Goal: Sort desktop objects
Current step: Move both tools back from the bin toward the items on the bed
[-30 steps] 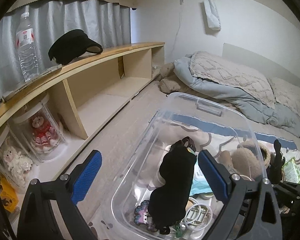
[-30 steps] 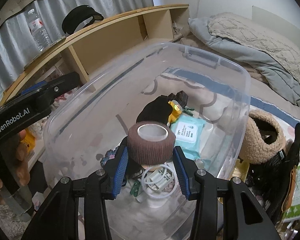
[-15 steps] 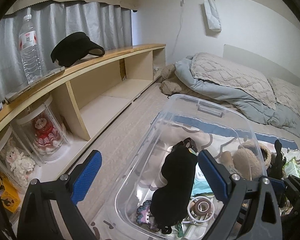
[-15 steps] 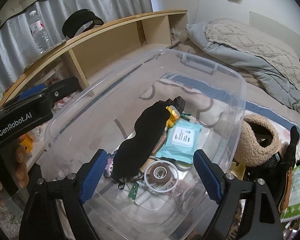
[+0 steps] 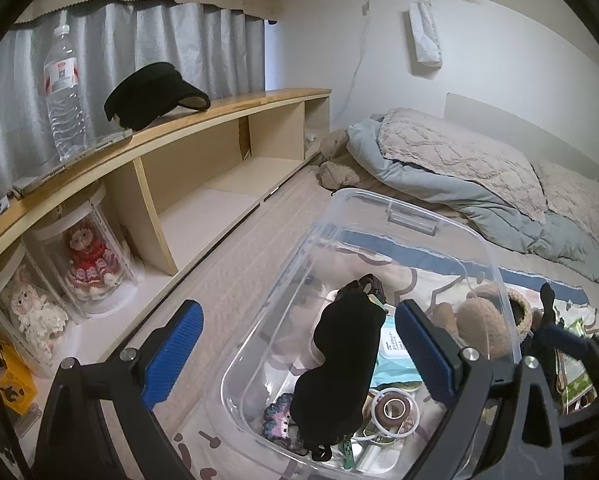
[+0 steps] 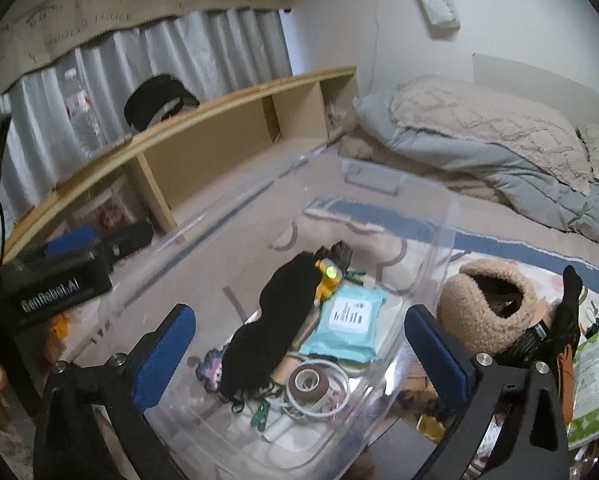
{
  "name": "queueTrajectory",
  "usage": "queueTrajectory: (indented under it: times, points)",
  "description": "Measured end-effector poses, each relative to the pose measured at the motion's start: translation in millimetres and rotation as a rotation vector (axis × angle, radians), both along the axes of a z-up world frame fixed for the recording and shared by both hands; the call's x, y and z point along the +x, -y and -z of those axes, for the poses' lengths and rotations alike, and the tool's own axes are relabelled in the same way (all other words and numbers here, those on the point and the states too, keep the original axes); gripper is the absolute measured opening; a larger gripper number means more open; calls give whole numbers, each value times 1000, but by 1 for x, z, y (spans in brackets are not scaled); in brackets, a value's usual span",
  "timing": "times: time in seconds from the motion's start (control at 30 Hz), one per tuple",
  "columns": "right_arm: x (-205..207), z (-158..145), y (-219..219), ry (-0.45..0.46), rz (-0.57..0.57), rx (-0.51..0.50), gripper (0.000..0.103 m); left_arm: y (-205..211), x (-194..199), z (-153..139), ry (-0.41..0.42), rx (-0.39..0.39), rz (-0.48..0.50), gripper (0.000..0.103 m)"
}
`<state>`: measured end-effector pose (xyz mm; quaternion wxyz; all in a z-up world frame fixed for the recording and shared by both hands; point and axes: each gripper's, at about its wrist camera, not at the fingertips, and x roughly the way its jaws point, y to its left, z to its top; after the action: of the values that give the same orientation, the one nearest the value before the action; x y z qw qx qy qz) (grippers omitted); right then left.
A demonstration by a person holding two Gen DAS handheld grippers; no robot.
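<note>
Right wrist view, right gripper (image 6: 299,350): blue-padded fingers (image 6: 164,356) have just been opening and stand spread wide with nothing pinched; they hang over the near end of the clear plastic storage bin (image 6: 439,248).
Why open: judged a release, since the brown roll of tape (image 6: 309,384) lies loose on the bin floor below them, inside a white ring.
Left gripper (image 5: 299,356): fingers (image 5: 170,354) spread, empty, held beside the bin's near left corner, likely waiting.
Bin, near end: brown tape roll, green clips (image 6: 261,412), a small crocheted piece (image 6: 213,368).
Bin, middle: long black fabric sleep mask (image 6: 273,320) lying lengthways, a pale blue pack of wet wipes (image 6: 345,320) just beside it.
Bin, far end: small yellow gadget (image 6: 327,278) at the mask's far tip.
Outside bin, right: tan fleece hat (image 6: 487,312) and a green packet (image 6: 593,368), on the bed, judged not yet sorted.
Far left: wooden shelf (image 5: 219,112) carrying a black visor (image 5: 155,94) and clear water bottle (image 5: 63,92).
Farthest: grey-beige quilt (image 5: 459,168) bunched at the bed's head.
</note>
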<state>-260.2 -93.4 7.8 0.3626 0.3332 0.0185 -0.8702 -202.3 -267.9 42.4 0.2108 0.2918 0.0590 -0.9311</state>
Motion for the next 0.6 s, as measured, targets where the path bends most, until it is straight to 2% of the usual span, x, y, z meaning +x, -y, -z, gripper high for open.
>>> queueTrajectory:
  times: [0.17,0.27,0.47,0.6]
  points:
    - [-1,-7,-15,-23,40,-11,103,-9,4,-1,-10,-4,32,97]
    - [1,-10,-26,-46,57,-2,103,-15,7,-4,-22,-5,49,103]
    - [6,-15,-53,-93,91,14,103,-38,14,-10,-48,-68,91,103]
    - [11,-18,-78,-118,126,16,103,-51,18,-13,-65,-51,130,103]
